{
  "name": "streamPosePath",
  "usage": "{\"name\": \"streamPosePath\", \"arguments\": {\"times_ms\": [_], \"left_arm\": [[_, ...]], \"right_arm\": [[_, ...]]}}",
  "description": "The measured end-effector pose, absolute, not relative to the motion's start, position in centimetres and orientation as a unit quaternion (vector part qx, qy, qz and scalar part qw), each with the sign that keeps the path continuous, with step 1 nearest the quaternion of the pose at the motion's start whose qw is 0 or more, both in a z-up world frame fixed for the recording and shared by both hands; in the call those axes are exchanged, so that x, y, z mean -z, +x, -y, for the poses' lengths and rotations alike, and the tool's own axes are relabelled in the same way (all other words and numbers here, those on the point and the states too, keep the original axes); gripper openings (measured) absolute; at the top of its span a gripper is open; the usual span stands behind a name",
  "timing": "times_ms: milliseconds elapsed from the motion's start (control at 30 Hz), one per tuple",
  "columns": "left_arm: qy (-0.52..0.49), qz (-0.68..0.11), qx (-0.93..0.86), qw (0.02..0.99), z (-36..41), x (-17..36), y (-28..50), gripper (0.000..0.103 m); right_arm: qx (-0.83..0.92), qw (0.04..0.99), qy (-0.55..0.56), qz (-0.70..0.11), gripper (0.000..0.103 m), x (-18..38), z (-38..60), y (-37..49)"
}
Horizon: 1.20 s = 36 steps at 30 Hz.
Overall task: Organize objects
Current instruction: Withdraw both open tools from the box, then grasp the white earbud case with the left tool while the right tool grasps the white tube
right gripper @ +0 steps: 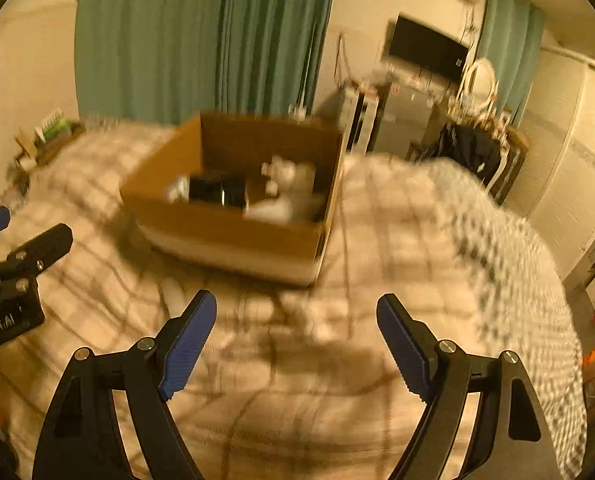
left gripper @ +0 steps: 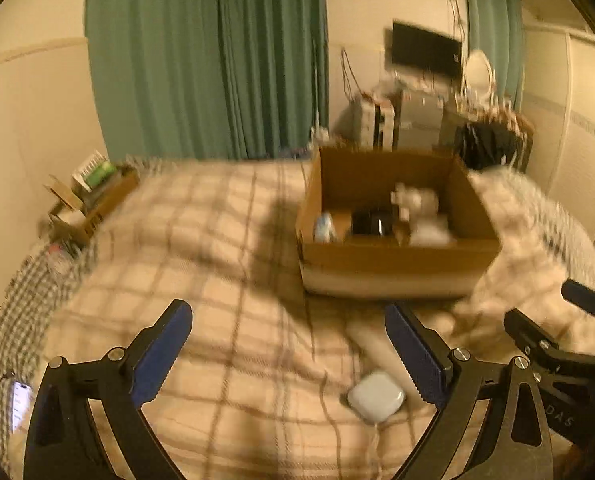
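Left gripper (left gripper: 288,320) jaws wide apart, nothing between blue pads. White charger block (left gripper: 376,397) with thin cord lies on plaid blanket (left gripper: 217,240) just below and inside right-hand pad, not touched. Right gripper (right gripper: 296,312) jaws apart too, empty, hovering over blanket. Beyond both: open cardboard box (left gripper: 397,256) on bed, holding small bottle (left gripper: 324,227), black object (left gripper: 373,222), white items (left gripper: 421,212); details blurred. Further out: green curtains (left gripper: 201,60), wall-mounted TV (left gripper: 425,50), cluttered shelving below it.
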State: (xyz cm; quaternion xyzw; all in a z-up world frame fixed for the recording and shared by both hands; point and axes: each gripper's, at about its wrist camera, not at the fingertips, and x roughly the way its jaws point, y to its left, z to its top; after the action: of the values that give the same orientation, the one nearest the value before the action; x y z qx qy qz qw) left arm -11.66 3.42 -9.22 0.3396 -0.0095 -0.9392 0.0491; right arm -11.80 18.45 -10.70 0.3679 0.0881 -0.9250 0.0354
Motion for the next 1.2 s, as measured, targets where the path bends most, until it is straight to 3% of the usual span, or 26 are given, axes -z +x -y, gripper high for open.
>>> {"name": "streamPosePath", "arguments": {"times_ms": [200,333,633,700,733,967,1200], "left_arm": [[0.428,0.024,0.903,0.018,-5.1,15.4,-13.1,0.098],[0.474,0.024,0.88,-0.004,-5.8,17.7,-14.1,0.08],[0.508,0.026,0.856,-0.091,-8.2,20.0,-14.2,0.077],[0.515,0.03,0.852,-0.095,-8.5,20.5,-14.3,0.068],[0.518,0.026,0.849,-0.105,-8.6,20.6,-14.3,0.056],[0.502,0.018,0.861,-0.079,-7.8,19.1,-12.9,0.055],[0.43,0.001,0.903,-0.013,-3.5,13.3,-10.6,0.055]], "right_arm": [[0.905,0.042,0.417,-0.075,0.082,13.1,-18.8,-13.3],[0.896,0.048,0.438,-0.057,0.082,14.1,-19.2,-13.8],[0.892,0.044,0.446,-0.054,0.082,14.2,-19.1,-14.0],[0.891,0.043,0.448,-0.055,0.082,14.3,-19.1,-14.1],[0.89,0.042,0.45,-0.056,0.082,14.4,-19.1,-14.1],[0.891,0.04,0.448,-0.061,0.082,14.6,-19.0,-13.9],[0.891,0.057,0.444,-0.072,0.082,14.6,-17.6,-13.8]]}}
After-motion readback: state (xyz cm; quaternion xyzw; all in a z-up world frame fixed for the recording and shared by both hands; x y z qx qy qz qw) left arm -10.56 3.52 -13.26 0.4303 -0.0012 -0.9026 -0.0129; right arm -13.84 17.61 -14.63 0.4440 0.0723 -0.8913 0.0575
